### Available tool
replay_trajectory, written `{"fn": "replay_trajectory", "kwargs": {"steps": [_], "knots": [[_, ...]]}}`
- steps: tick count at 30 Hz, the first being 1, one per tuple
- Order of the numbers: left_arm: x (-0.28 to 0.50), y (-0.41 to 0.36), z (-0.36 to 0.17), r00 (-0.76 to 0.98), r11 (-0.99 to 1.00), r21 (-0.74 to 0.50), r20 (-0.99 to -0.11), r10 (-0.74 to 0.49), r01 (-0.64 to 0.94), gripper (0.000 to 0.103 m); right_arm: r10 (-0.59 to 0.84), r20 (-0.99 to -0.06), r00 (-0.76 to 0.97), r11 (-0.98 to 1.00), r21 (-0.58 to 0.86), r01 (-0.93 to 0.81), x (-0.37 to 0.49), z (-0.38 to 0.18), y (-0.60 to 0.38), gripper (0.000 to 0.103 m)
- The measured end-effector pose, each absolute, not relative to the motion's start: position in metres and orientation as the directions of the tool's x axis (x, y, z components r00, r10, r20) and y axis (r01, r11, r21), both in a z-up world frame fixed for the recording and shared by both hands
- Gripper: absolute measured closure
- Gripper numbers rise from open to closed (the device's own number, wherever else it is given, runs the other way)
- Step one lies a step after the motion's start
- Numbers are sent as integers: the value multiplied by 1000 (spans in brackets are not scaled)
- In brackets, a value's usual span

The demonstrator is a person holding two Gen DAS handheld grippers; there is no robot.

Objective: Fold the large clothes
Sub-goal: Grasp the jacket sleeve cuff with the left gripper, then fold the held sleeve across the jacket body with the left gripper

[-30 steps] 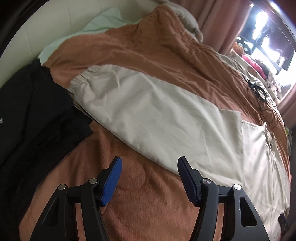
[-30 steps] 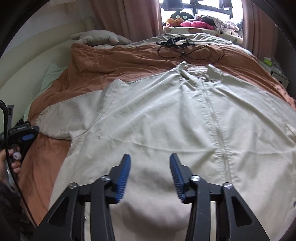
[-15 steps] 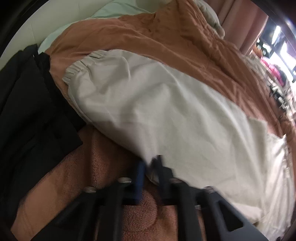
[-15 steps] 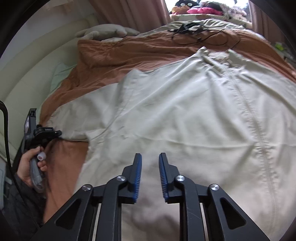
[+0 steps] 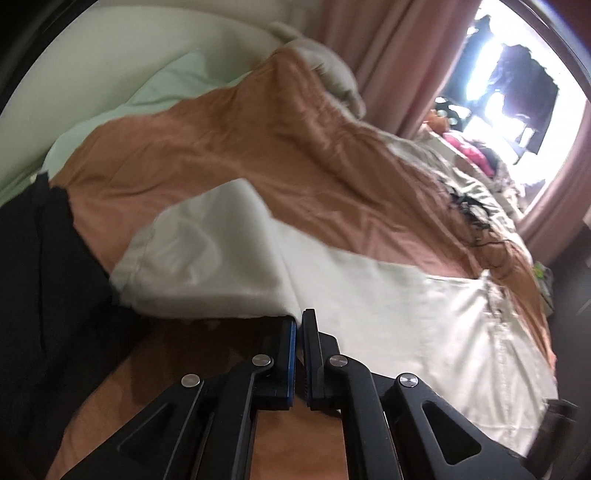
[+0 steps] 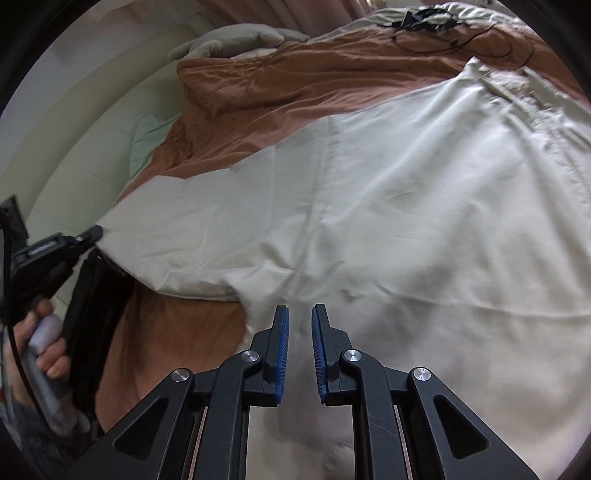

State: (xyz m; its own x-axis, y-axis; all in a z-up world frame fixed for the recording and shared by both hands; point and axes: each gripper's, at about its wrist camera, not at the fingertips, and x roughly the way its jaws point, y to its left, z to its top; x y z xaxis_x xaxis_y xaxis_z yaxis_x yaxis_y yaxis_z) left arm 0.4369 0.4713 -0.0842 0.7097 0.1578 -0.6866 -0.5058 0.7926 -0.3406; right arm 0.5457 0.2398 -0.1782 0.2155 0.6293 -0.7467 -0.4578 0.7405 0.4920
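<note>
Early stage, by the look of it: the first fold is only being started, the rest of the job is left.

Nearest, the left gripper (image 5: 298, 321) is clenched on the lower edge of the sleeve (image 5: 229, 258), jaws pressed together with cloth between them. The cuff end is lifted and doubled over toward the body; it is blurred, so the exact lie is unclear. The right gripper (image 6: 298, 314) sits low over the jacket (image 6: 424, 206) near the armpit and side seam, jaws nearly together with a narrow gap; cannot tell if cloth is caught in it.

The jacket, beige, lies spread front-up on the brown blanket (image 6: 295, 85), zip (image 6: 569, 155) closed. Its long axis runs from the hem by the right gripper away to the collar at the far end. The sleeve sticks out to the left, roughly across that axis. Body is flat and unfolded; other sleeve not in view.

Left of the sleeve, dark clothes (image 5: 40, 280) lie near the bed's edge. Further off, a black cable (image 6: 436, 26) tangles on the blanket beyond the collar.
</note>
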Motion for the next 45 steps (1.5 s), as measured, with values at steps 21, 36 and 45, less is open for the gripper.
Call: {"fn": "replay_trajectory", "kwargs": {"steps": [21, 36, 45], "knots": [[449, 363, 4, 808, 896, -403, -582, -93, -188, 100, 686, -724, 66, 677, 603, -422, 542, -187, 258, 91], [479, 244, -11, 736, 924, -382, -618, -275, 24, 100, 680, -675, 285, 732, 600, -323, 516, -145, 91, 91], [498, 199, -60, 561, 900, -435, -736, -378, 34, 63, 648, -690, 324, 761, 597, -251, 509, -154, 34, 91]]}}
